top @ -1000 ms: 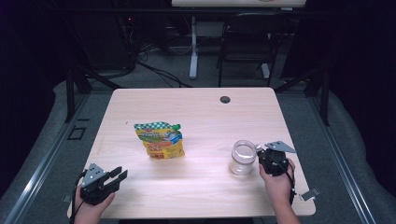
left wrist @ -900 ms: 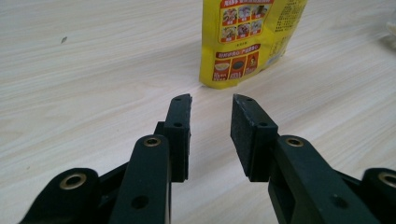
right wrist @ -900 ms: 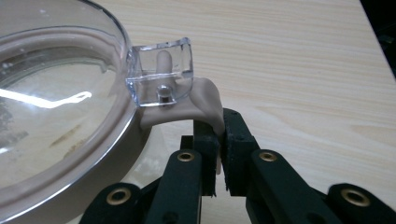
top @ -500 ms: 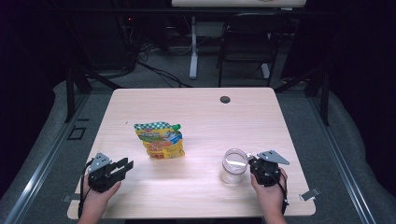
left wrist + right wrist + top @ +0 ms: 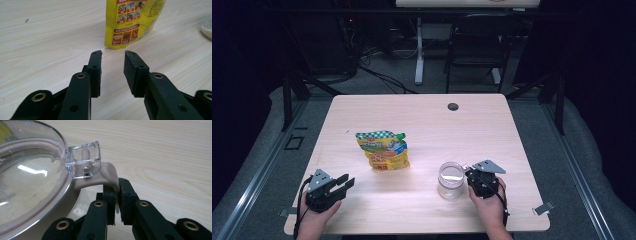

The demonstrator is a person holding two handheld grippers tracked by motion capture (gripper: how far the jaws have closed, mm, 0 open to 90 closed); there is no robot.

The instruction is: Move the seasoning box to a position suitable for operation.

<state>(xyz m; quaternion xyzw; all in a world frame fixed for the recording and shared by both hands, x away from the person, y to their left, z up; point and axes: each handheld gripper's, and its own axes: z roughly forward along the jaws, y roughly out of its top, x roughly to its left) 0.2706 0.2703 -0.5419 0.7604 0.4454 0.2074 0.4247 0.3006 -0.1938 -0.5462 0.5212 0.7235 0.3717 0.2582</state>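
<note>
One clear jar, rigid, slick-walled, probably light; right gripper pinches its soft beige lid tab, the best hold. Left gripper gapes empty.

The counter is evenly lit from above while the room around it stays dark. The high view is soft. A glare streak shows on the jar lid.

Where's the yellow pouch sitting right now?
In the high view the yellow pouch lies left of the table's middle, ahead of the open left tongs and left of the clear jar.
</note>
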